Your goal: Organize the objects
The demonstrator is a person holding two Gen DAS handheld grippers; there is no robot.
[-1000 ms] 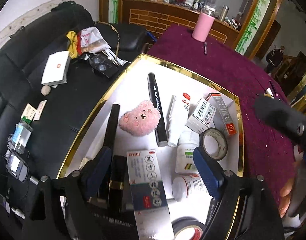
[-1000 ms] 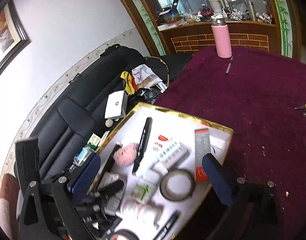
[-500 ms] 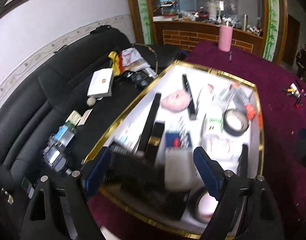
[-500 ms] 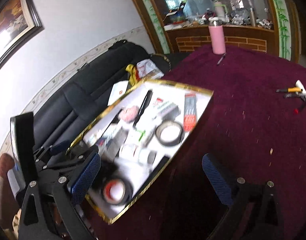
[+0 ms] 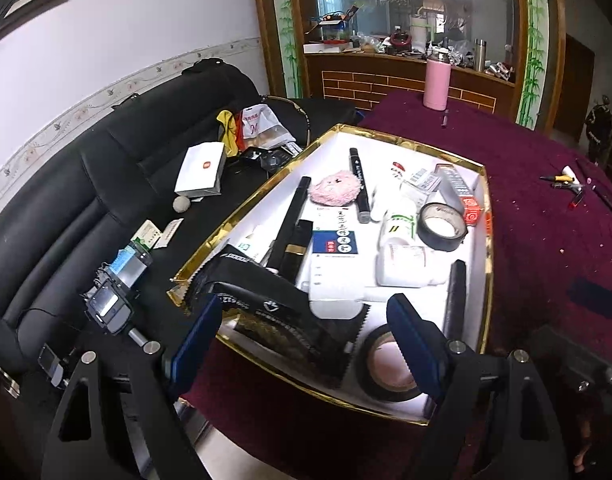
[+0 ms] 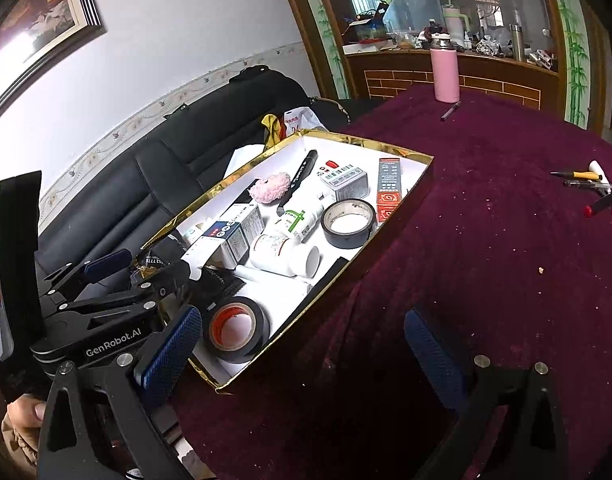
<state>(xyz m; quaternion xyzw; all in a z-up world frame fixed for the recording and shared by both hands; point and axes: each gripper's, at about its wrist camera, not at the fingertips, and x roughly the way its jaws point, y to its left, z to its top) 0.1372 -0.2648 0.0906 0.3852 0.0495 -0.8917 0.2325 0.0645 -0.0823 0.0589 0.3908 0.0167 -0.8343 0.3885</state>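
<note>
A gold-rimmed white tray [image 5: 488,240] [image 6: 370,148] lies on the maroon table and is full of items. Among them are a pink plush [image 5: 338,189] [image 6: 270,188], a black marker [image 5: 358,184], two black tape rolls [image 5: 444,227] [image 6: 235,328], white pill bottles [image 5: 402,266] [image 6: 283,254], a blue-and-white box [image 5: 334,256] [image 6: 229,236], a red-and-grey box [image 5: 460,194] and a black pouch [image 5: 281,316]. My left gripper [image 5: 303,344] [image 6: 145,268] hovers open over the tray's near end, above the pouch. My right gripper [image 6: 301,356] is open over the cloth by the tray's near corner.
A pink bottle [image 5: 437,83] [image 6: 445,76] and a pen [image 5: 444,118] stand at the table's far side. Pens and a red-tipped stick [image 6: 586,180] lie at the right. A black sofa [image 5: 105,184] with a white box [image 5: 201,168] and clutter runs along the left. A hand [image 6: 25,412] holds the left gripper.
Both grippers have drawn back from over the tray toward its near end, so the whole tray now shows. Both stay open and hold nothing.
</note>
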